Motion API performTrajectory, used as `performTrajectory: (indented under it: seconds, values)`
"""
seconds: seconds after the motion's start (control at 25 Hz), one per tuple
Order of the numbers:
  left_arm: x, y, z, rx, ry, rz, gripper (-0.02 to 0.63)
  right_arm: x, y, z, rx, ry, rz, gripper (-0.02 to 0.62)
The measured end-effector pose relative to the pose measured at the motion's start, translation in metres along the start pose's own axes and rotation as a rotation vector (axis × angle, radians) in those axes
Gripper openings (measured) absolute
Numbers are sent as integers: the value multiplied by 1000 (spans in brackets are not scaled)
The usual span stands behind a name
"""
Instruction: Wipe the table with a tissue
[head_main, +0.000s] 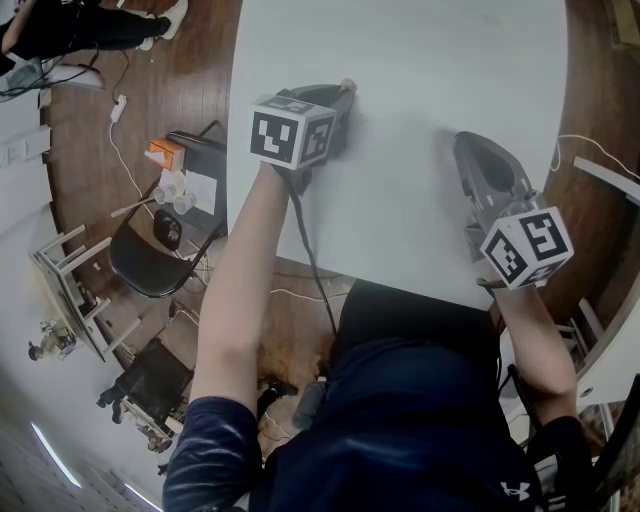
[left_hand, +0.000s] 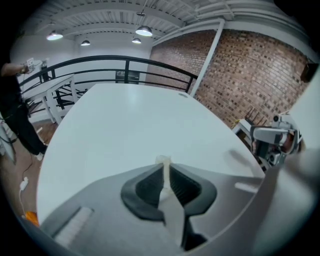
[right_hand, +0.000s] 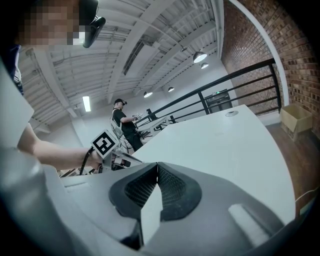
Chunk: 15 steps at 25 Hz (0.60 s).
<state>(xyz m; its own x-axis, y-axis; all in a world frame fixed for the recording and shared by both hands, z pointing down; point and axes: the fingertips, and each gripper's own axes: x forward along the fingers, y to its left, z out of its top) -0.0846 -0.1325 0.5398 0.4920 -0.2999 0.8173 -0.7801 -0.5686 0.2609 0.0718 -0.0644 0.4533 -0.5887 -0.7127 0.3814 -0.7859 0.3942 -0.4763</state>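
White and smooth, the table (head_main: 430, 70) is flat with a rounded edge. Left of the table, on the brown wood floor, stands a black chair (head_main: 150, 265). A small orange thing (head_main: 165, 153) sits near it.

Over the left part of the table is the left gripper (head_main: 345, 95). It is grey, with black ribbed pads (left_hand: 145, 187). Its jaws are pinched on a thin white tissue (left_hand: 163, 161). The soft, crumpled tip pokes out in front, above the table. I cannot tell if it touches the table.

Over the near right part of the table is the right gripper (head_main: 467, 145). Its jaws are pressed together with nothing between them.

Right of the table, a brown cardboard box (right_hand: 295, 119) sits on the floor. What is inside it cannot be seen.
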Motion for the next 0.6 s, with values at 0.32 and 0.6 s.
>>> performTrajectory:
  seconds: [0.32,0.6]
  values:
    - [7,-20,-8,22,34,-53,34,-7,-2,-1,6,-5,-5,11]
    - [4,-31,-9,5,24,-36,34,-14,-4,-2,9,-1,-11,11]
